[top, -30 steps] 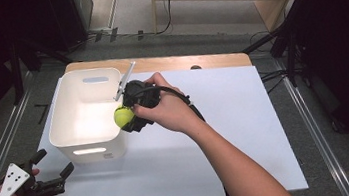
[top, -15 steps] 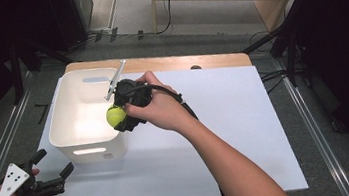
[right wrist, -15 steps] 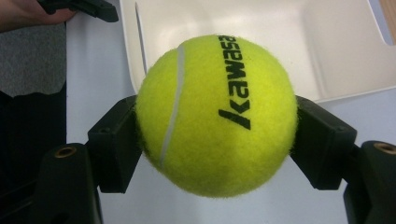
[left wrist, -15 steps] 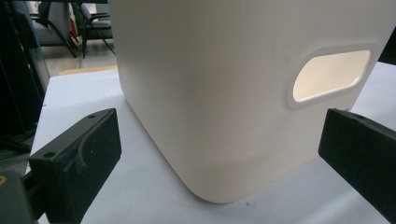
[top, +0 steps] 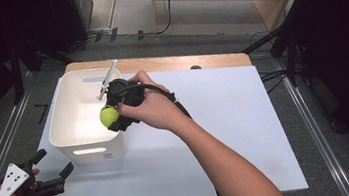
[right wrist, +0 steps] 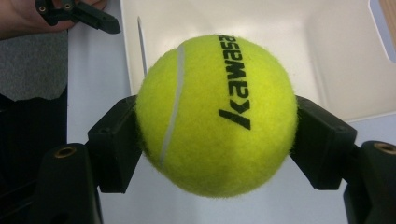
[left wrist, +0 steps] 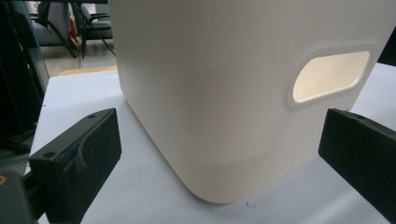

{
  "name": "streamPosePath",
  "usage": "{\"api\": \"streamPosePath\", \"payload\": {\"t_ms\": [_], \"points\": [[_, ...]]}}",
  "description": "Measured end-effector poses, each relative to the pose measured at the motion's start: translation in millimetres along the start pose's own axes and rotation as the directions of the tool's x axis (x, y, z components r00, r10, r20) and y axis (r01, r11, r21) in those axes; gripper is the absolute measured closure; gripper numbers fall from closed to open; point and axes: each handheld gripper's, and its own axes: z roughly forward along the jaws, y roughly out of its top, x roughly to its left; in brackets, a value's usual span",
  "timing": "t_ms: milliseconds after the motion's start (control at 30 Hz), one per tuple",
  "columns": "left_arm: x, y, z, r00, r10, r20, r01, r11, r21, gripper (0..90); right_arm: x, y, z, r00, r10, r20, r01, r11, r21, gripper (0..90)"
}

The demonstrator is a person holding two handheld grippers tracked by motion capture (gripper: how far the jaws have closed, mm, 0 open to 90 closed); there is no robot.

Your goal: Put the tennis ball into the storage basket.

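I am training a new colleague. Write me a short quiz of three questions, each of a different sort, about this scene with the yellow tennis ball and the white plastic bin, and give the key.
1. True or false: the right gripper is shut on the yellow felt tennis ball.
2. Multiple choice: where is the tennis ball in the high view? A) lying on the white table sheet; B) held over the right rim of the white plastic bin; C) between the jaws of the left gripper.
3. Fill in: in the left gripper view, the open jaws face the bin's outer wall, which has an oval ______ cutout.

Key: 1 true; 2 B; 3 handle.
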Motion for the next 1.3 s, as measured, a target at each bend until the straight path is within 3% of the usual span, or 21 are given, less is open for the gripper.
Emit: {"api": "streamPosePath", "payload": {"t_ms": [600,1300], "points": [[0.1,0.1,-0.1,1.0,0.0,0.001,0.0,1.0,0.0,0.0,0.3,12.9,16.7,0.9997,-0.019,-0.013,0.019,1.0,-0.002,23.7],[0.3,-0.2,0.2,1.0,-0.004,0.002,0.004,1.0,-0.008,0.0,-5.5,15.0,42.1,1.0,0.003,-0.003,-0.003,1.0,0.03,23.7]]}}
